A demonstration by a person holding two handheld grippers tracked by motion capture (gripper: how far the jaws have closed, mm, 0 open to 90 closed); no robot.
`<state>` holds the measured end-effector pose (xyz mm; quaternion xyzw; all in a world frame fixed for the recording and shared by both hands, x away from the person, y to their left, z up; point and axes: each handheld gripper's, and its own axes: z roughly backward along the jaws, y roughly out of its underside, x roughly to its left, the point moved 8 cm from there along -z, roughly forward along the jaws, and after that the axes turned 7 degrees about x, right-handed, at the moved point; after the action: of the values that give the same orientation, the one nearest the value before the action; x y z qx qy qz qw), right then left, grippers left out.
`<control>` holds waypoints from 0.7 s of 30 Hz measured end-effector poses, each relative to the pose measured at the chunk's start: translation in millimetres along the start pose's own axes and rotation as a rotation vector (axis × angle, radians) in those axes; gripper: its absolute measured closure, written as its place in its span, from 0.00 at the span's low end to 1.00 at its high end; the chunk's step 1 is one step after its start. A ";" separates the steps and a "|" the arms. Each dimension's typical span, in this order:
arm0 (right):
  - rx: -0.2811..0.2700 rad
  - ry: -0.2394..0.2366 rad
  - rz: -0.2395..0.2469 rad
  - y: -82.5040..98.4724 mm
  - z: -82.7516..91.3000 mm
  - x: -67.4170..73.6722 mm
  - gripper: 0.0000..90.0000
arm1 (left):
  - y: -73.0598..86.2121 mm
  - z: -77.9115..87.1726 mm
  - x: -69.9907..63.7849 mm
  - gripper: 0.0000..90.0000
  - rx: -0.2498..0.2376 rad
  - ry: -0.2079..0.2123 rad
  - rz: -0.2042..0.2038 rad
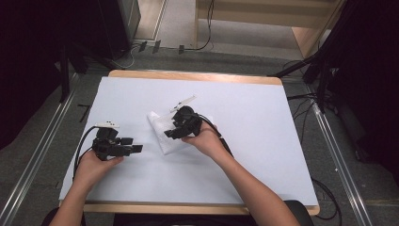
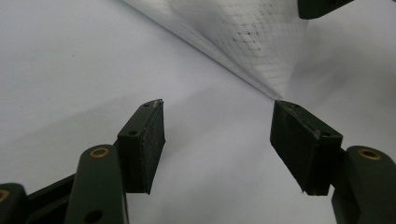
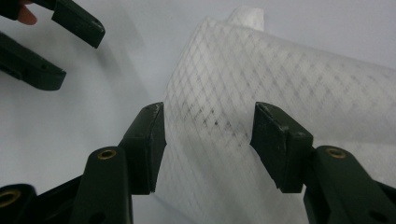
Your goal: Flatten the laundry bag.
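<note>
Near the worktop's (image 1: pixel 263 155) middle lies the cloth (image 1: pixel 162 129), the right tool (image 1: pixel 170 133) poised over it with jaws apart, the left tool (image 1: pixel 137 149) gaping beside it; next, I judge, each must pinch an edge.

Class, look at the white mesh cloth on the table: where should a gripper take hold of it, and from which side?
Probably the corner of the white mesh cloth that points at the open left gripper. Come in low from the left: the corner is free and thin enough to fit between the jaws.
</note>
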<state>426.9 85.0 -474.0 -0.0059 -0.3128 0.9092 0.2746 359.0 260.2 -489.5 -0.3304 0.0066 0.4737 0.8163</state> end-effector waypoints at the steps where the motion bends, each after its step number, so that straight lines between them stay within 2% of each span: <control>1: -0.008 -0.001 -0.001 -1.7 -1.7 0.2 0.50 | 0.0 -0.1 0.1 0.40 0.000 -0.001 0.002; 6: -0.010 -0.008 -0.007 -9.3 -16.5 1.0 0.44 | 0.0 0.1 0.1 0.40 0.000 0.002 0.003; 12: 0.008 0.020 -0.006 -21.5 -34.6 0.6 0.39 | 0.0 0.4 0.6 0.40 -0.002 0.004 0.004; 18: 0.045 0.042 -0.010 -27.7 -56.0 0.2 0.40 | 0.0 0.5 0.7 0.40 -0.006 0.007 0.008; 21: 0.071 0.051 -0.007 -26.7 -64.0 0.2 0.44 | 0.0 0.4 1.0 0.40 -0.004 0.005 0.009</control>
<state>451.6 138.7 -510.2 -0.0182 -0.2735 0.9183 0.2858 359.4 261.2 -489.6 -0.3332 0.0091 0.4764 0.8136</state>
